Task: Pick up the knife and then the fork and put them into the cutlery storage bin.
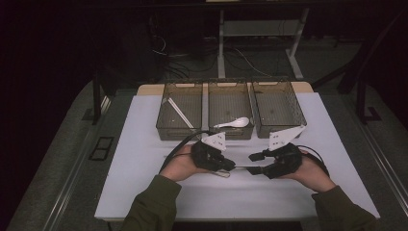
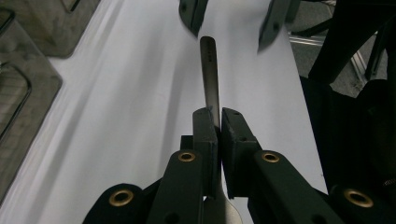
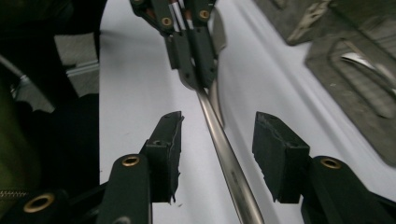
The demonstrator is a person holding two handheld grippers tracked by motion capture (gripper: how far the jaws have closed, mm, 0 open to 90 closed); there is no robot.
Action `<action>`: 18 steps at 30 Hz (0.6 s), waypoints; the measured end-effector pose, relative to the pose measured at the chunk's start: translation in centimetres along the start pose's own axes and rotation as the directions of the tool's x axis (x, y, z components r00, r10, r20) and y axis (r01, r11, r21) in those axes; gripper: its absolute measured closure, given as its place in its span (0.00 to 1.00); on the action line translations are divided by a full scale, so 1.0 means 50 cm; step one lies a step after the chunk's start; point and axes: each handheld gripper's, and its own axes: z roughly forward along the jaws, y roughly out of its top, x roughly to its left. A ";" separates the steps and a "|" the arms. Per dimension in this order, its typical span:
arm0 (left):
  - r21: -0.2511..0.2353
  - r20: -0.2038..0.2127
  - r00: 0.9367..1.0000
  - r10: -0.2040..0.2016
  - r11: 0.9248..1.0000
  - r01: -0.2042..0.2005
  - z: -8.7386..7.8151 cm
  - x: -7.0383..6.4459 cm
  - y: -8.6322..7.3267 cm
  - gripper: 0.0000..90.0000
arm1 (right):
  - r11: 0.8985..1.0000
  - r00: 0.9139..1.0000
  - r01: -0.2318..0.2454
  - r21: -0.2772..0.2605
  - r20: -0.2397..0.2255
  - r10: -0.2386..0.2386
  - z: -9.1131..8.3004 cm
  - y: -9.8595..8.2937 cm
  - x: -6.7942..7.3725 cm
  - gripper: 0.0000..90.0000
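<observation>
Left hand-held gripper [image 2: 218, 122] pinches slim, shiny metal utensil [image 2: 209, 74].

Three bins [image 1: 230, 109] stand side by side at the table's [image 1: 144, 192] far edge, a ladle [image 1: 233, 123] in the middle one. Before them, the left gripper [image 1: 231, 166] and right gripper [image 1: 254, 162] face each other, a metal spoon [image 2: 209, 74] between them.

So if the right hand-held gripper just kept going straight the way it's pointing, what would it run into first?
Probably the left hand-held gripper. The right hand-held gripper stands open astride the metal utensil handle, which the left one clamps straight ahead. The handle would slide between its jaws until the two met, though depth is hard to judge.
</observation>
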 end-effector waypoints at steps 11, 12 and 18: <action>0.023 0.029 0.999 0.032 0.999 -0.033 0.011 -0.008 0.005 0.94 | 0.976 0.990 0.139 0.167 -0.051 -0.132 0.080 0.016 0.003 0.70; 0.023 0.029 0.999 0.038 0.999 -0.038 0.012 -0.009 0.006 0.94 | 0.973 0.987 0.157 0.167 -0.052 -0.150 0.085 0.017 0.002 0.72; 0.028 0.044 0.997 0.058 0.998 -0.059 0.015 -0.013 0.012 0.94 | 0.959 0.982 0.190 0.211 -0.060 -0.182 0.104 0.019 0.016 0.86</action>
